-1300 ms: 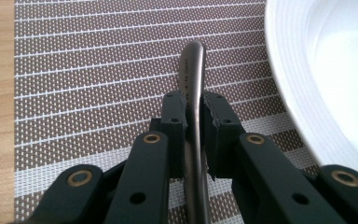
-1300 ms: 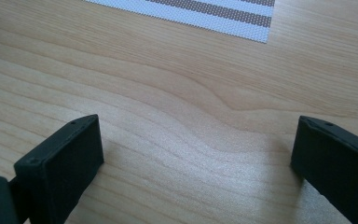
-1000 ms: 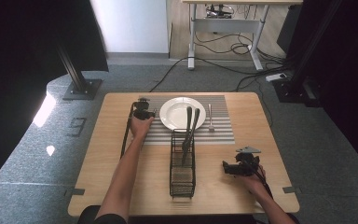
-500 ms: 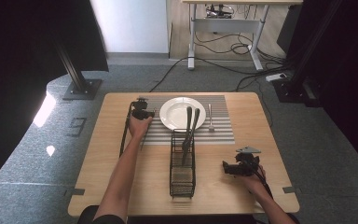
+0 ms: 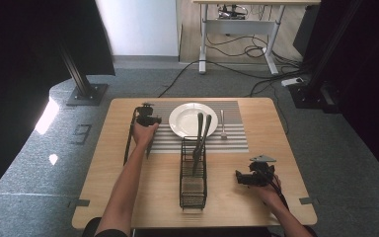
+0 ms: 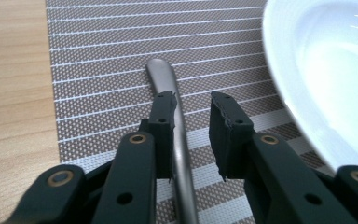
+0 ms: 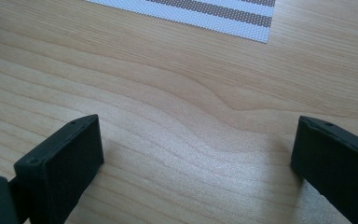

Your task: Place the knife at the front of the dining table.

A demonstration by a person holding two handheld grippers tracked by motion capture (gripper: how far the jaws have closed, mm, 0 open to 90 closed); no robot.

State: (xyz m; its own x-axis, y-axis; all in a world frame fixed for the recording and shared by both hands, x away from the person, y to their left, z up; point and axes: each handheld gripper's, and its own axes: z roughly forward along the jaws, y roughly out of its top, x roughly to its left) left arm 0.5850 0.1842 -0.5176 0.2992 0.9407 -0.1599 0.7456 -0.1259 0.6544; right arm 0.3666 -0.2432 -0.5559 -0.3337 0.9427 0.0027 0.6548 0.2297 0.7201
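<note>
The left gripper (image 6: 192, 116) sits low over the striped placemat (image 6: 98, 60), its black jaws a little apart and just been opening, with a slim metal utensil handle (image 6: 179, 140) lying flat between them; the handle rests against one pad while the other pad stands clear of it, so nothing is clamped. The handle is smooth, dull grey and rounded at its far end, and it lies on the woven mat just beside the white plate (image 6: 326, 79), whose glossy curved rim leaves only a narrow strip of mat free on that side. Which kind of utensil it is I cannot tell, since its head is hidden. Away from the plate the mat ends in a straight edge and bare pale wood follows. From the high view, the left gripper (image 5: 147, 118) is by the plate's left side, a black wire caddy (image 5: 193, 173) holding two dark utensils stands in front of the plate, and a fork (image 5: 222, 123) lies to the plate's right. The right gripper (image 7: 196, 154), jaws spread wide and empty, rests over open wood grain of the table (image 7: 177, 84), well apart from the plate.
</note>
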